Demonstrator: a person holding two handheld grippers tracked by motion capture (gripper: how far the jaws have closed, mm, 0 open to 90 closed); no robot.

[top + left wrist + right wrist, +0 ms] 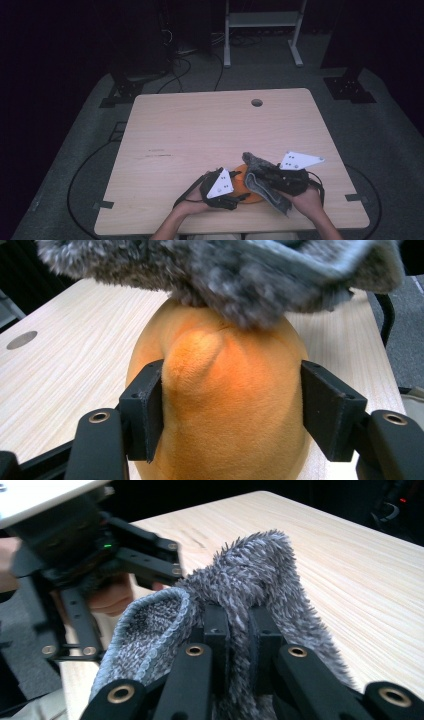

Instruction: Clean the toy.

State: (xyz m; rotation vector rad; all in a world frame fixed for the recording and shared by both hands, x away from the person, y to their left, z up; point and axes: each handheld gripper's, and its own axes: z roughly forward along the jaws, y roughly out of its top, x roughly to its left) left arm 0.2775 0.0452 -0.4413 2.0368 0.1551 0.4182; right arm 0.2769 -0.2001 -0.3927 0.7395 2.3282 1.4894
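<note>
Left hand-held gripper (pixel 227 405) clasps the orange plush toy (pixel 225 405) between its jaws on the worktop (pixel 200 130); right hand-held gripper (pixel 239 630) pinches a fold of grey fluffy cloth (pixel 260 565) draped just above the toy. Both items look soft, light and compressible; grip the toy's flanks, the cloth by a bunched fold.

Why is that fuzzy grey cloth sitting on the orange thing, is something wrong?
Nothing looks damaged or spilled. The right gripper pinches the grey cloth and drapes it over the orange plush object, which the left gripper clamps.

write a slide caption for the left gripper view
Left gripper clamps an orange plush toy on the wooden table while a grey fluffy cloth rests over its top.
</note>
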